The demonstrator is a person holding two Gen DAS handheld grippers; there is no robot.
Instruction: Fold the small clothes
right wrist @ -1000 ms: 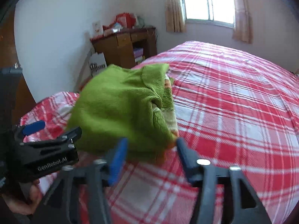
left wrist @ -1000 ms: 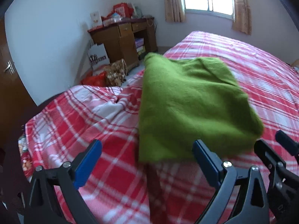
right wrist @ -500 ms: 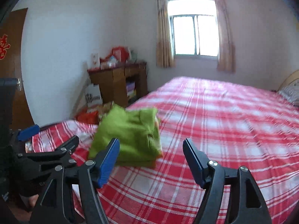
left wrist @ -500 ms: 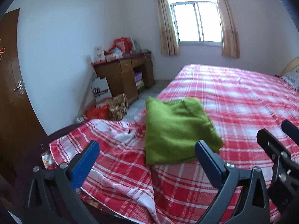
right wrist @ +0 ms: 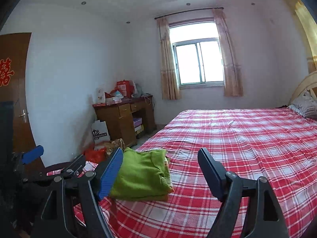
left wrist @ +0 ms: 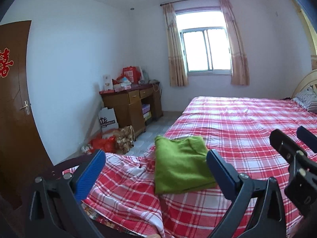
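One green garment point(left wrist: 181, 164) lies folded into a neat rectangle near the foot corner of a bed point(left wrist: 247, 119) covered in a red and white checked sheet. In the left wrist view, the left tongs point(left wrist: 154, 170) frame it from the near side, blue pads spread wide and nothing between them; the cloth rests on the bed beyond the pads, untouched. At the right edge, part of the right tongs point(left wrist: 293, 148) shows. A wooden desk point(left wrist: 130, 103) stands by the far wall, under a curtained window point(left wrist: 206, 51).

In the right wrist view, the right tongs point(right wrist: 160, 170) also stand wide apart and empty; their jaws have just been opening, with nothing between them. The green garment point(right wrist: 142, 174) sits left of centre, its folded layers stacked, a striped inner layer showing at the edge. The left tongs point(right wrist: 57, 160) appear at the far left.

This piece looks finished and set down. No other clothes are visible, so whether more remain cannot be told.
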